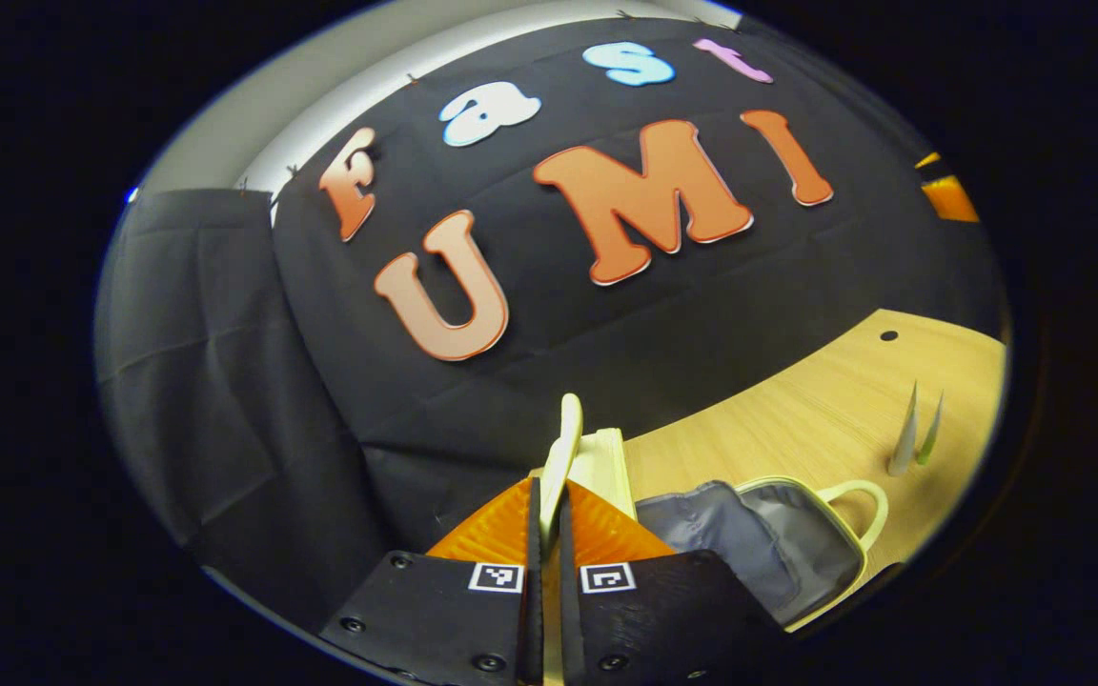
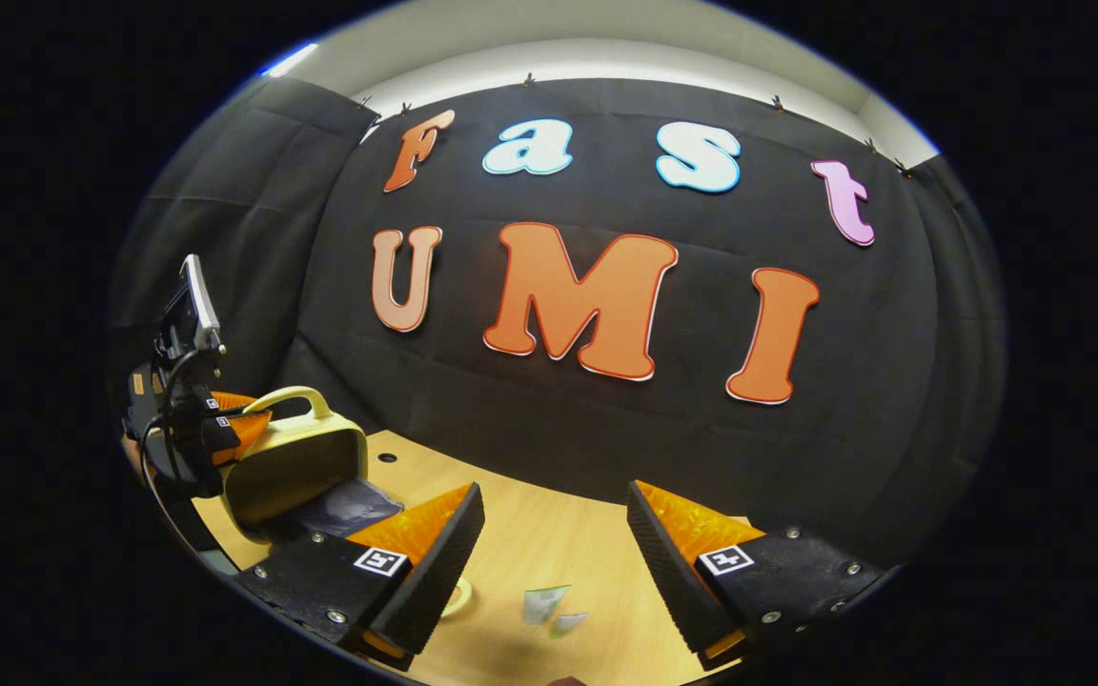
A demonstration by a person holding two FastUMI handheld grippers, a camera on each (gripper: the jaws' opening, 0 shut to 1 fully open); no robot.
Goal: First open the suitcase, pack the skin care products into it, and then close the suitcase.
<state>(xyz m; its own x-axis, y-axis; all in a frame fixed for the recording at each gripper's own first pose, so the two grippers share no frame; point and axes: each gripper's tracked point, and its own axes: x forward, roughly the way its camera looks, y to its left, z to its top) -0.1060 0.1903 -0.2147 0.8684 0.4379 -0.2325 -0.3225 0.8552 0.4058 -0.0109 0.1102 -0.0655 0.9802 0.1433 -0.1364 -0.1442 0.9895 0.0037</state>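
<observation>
In the left gripper view, the left tool (image 1: 549,514) sits at the bottom middle of the frame, and its two fingers are pressed together on the thin pale edge of the suitcase lid (image 1: 560,457), which stands up between them. Just to the right, low in the frame, the open suitcase (image 1: 797,534) lies on the wooden desk (image 1: 835,400), and its grey lining and a pale handle show. Farther right on the desk stand two small skin care products (image 1: 913,440), well apart from the case — they are not inside yet. In the right gripper view, the right tool (image 2: 554,543) is at the bottom of the frame with its fingers wide apart and nothing between them. Below it, near the bottom middle, the two little products lie on the desk. At the left of the frame the left tool holds the lid up by its edge, near the handle. So the first step looks done — the case is open. I think the packing is next, and closing the case comes last.
</observation>
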